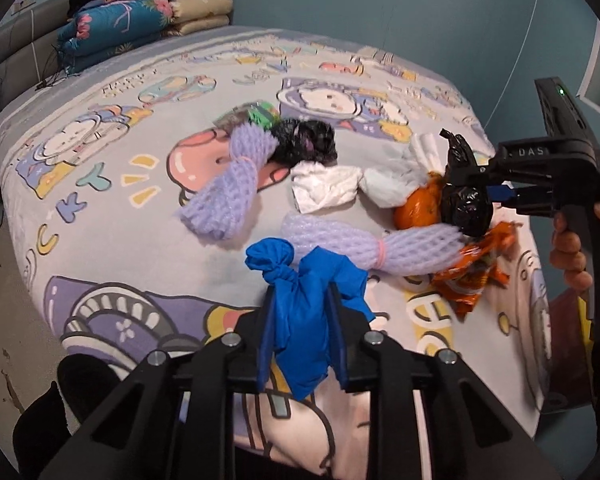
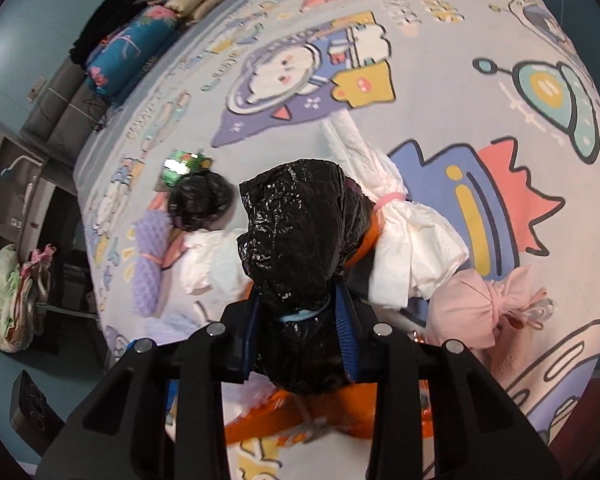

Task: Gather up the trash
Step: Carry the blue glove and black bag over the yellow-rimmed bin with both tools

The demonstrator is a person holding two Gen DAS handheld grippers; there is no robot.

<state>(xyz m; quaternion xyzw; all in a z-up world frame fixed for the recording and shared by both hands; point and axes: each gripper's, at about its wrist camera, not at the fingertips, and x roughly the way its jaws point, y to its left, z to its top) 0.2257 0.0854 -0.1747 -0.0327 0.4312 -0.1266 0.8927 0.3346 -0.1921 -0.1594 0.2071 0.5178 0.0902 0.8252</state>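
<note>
Cartoon bedsheet [image 1: 100, 208]: left hand-held gripper [image 1: 302, 300] clamps a blue bundle [image 1: 304, 312], right hand-held gripper [image 2: 300, 312] seemingly a black bag [image 2: 300, 232].

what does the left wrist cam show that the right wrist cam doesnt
Only the left wrist view shows the left gripper shut on a knotted blue bundle, the orange fruit and an orange snack wrapper. Only the right wrist view shows the pink tied bundle and a pale green bag off the bed. Both show the right gripper shut on a black bag bundle, the second black bundle and the folded bedding.
</note>
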